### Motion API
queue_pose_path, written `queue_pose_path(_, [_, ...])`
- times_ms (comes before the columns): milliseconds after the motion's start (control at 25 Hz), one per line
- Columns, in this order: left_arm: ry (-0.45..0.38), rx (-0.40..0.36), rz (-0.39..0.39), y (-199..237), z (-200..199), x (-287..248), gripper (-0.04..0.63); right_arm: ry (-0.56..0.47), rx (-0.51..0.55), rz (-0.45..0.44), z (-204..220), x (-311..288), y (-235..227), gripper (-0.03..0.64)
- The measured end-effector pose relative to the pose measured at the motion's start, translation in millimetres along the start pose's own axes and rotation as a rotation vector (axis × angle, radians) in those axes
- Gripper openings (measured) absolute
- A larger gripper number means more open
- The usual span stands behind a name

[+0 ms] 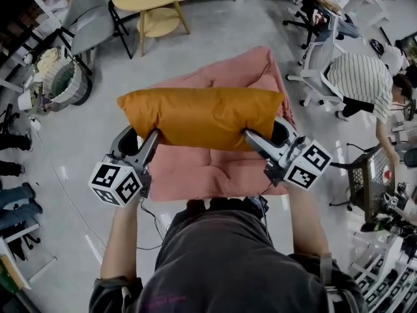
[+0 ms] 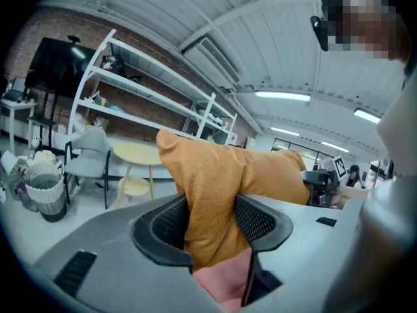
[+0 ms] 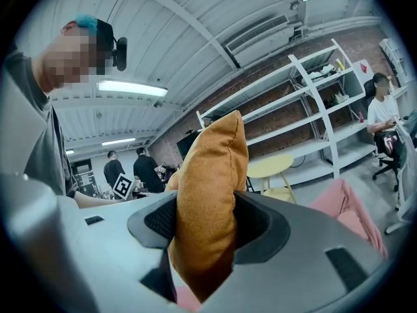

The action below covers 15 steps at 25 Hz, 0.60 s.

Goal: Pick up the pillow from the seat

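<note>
While the left gripper (image 1: 151,142) and right gripper (image 1: 251,137) are pinching its two ends, the orange pillow (image 1: 202,117) is hanging just over the pink seat (image 1: 215,175) | lift: looking done | remaining: seemingly nothing but carrying it clear.

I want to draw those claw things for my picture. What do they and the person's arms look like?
The left hand-held gripper and the right hand-held gripper are grey plastic, each with black ribbed pads and a white cube with black square markers. A thin black cable hangs below them. The person wears a dark grey short-sleeved T-shirt.
</note>
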<state>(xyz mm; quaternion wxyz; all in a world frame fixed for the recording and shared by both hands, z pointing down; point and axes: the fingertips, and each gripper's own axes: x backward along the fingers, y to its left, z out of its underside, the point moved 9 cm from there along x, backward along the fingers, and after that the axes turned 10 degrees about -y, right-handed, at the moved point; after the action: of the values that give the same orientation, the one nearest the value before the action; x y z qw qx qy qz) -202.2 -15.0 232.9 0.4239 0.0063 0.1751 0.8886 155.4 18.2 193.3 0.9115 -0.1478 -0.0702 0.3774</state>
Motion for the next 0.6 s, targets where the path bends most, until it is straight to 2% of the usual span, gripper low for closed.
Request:
queue_pose_path(240, [0.037,0.096,-0.009,14.9,36.0,-10.3,0.222,0.097,0.017,0.025,11.2,-10.4,-8.1,0.229])
queue_pose_path(600, [0.077,0.171,-0.029,18.1,77.2,-10.9,0.221,0.178,0.004,0.031,33.6,-10.3,-16.1,0.229])
